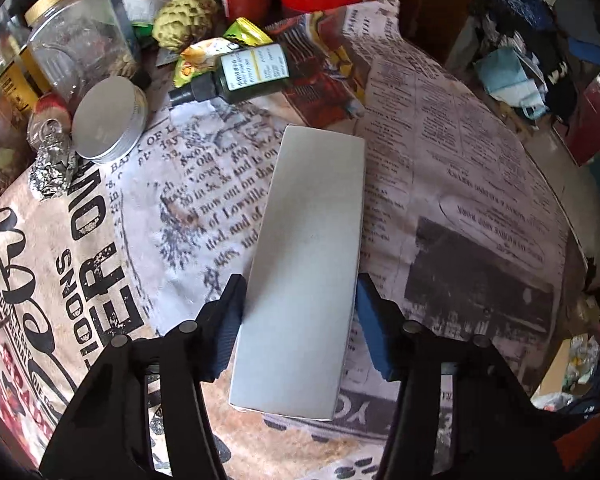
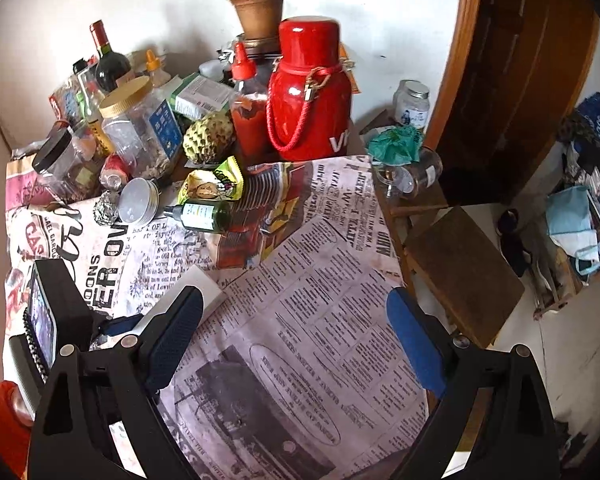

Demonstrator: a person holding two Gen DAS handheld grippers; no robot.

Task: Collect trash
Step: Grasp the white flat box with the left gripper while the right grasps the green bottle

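A long white box [image 1: 304, 264] lies on the newsprint tablecloth [image 1: 452, 184]. My left gripper [image 1: 300, 320] straddles its near half, a blue pad at each long side, jaws closed on it. A corner of the box [image 2: 204, 286] shows in the right wrist view behind my right gripper's left finger. My right gripper [image 2: 296, 344] is open and empty above the cloth [image 2: 300, 300]. Farther back lie a yellow snack wrapper [image 1: 212, 56] [image 2: 216, 186], a green dropper bottle [image 1: 244, 74] [image 2: 204, 214] on its side, and a crumpled foil ball [image 1: 50, 168] [image 2: 106, 208].
A round silver tin [image 1: 110, 120] [image 2: 140, 200], clear jars [image 1: 84, 36], a custard apple [image 2: 208, 136], a sauce bottle [image 2: 248, 108] and a red flask [image 2: 312, 92] crowd the table's back. A wooden stool [image 2: 460, 272] stands off the right edge. Face masks [image 1: 512, 80] lie beyond.
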